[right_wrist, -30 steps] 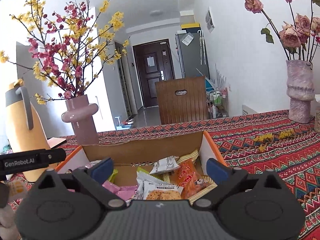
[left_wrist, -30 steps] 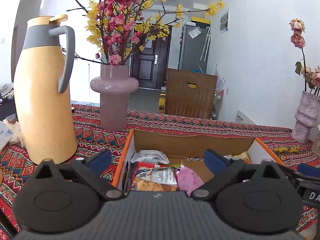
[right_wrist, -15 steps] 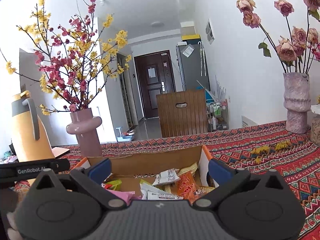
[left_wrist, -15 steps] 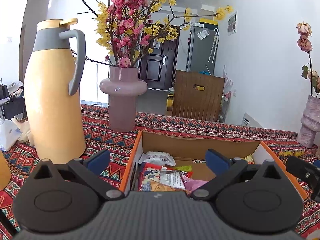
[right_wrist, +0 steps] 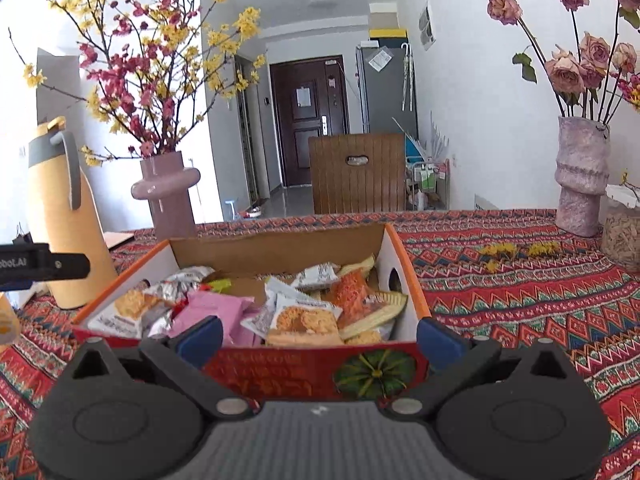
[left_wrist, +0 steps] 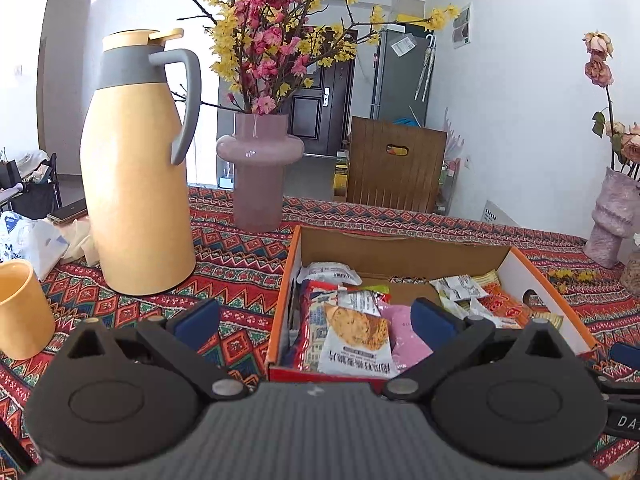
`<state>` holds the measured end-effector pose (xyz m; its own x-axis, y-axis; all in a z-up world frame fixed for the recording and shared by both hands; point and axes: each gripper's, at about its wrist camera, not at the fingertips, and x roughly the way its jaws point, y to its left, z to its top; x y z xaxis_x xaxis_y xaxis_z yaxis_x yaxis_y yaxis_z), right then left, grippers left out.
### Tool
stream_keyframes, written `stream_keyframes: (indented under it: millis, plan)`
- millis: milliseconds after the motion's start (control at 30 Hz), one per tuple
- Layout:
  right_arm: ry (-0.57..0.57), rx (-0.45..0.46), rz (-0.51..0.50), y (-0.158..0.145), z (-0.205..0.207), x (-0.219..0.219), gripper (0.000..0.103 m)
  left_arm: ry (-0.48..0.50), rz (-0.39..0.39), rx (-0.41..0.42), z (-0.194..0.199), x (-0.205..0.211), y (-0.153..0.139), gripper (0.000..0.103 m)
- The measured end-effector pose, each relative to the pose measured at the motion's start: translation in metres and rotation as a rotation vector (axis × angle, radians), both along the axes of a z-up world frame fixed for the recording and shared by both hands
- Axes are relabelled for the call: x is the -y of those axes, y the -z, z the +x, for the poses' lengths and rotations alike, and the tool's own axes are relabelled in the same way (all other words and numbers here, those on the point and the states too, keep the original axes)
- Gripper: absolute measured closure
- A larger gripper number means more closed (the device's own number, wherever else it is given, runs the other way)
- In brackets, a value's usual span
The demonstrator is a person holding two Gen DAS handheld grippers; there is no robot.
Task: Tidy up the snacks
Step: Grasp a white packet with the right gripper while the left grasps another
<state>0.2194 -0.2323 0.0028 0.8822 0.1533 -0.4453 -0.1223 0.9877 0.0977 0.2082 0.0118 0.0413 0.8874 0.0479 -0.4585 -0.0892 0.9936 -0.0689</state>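
- Left wrist view alone shows a yellow cup (left_wrist: 20,308); left gripper (left_wrist: 316,316) spread wide, empty.
- Right wrist view alone shows the snack box (right_wrist: 280,364) front's pumpkin print (right_wrist: 374,372); right gripper (right_wrist: 320,338) spread wide, empty.

The box (right_wrist: 404,276) sits on the table (right_wrist: 520,304), packets (right_wrist: 304,316) inside it. Left of the box stands the flask (left_wrist: 136,184); behind-left, a vase (left_wrist: 260,172); far right, another vase (right_wrist: 580,176).
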Motion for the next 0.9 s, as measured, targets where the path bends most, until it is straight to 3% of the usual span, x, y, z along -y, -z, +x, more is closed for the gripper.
stream_keyframes:
  millis: [433, 500, 567, 667, 900]
  plan:
    - [-0.097, -0.223, -0.034, 0.041, 0.013, -0.030, 0.001, 0.004, 0.008, -0.101, -0.029, -0.013, 0.027, 0.000]
    - [-0.101, -0.250, -0.046, 0.047, 0.019, -0.038, 0.008, 0.007, 0.012, -0.110, -0.034, -0.014, 0.029, 0.000]
    - [-0.110, -0.269, -0.055, 0.053, 0.021, -0.043, 0.026, 0.011, 0.014, -0.120, -0.038, -0.015, 0.030, 0.000]
    - [-0.129, -0.256, -0.077, 0.054, 0.015, -0.047, 0.039, 0.019, 0.015, -0.134, -0.041, -0.015, 0.033, 0.000]
    - [-0.137, -0.187, -0.089, 0.042, -0.009, -0.041, 0.056, 0.058, 0.030, -0.161, -0.038, 0.001, 0.038, 0.000]
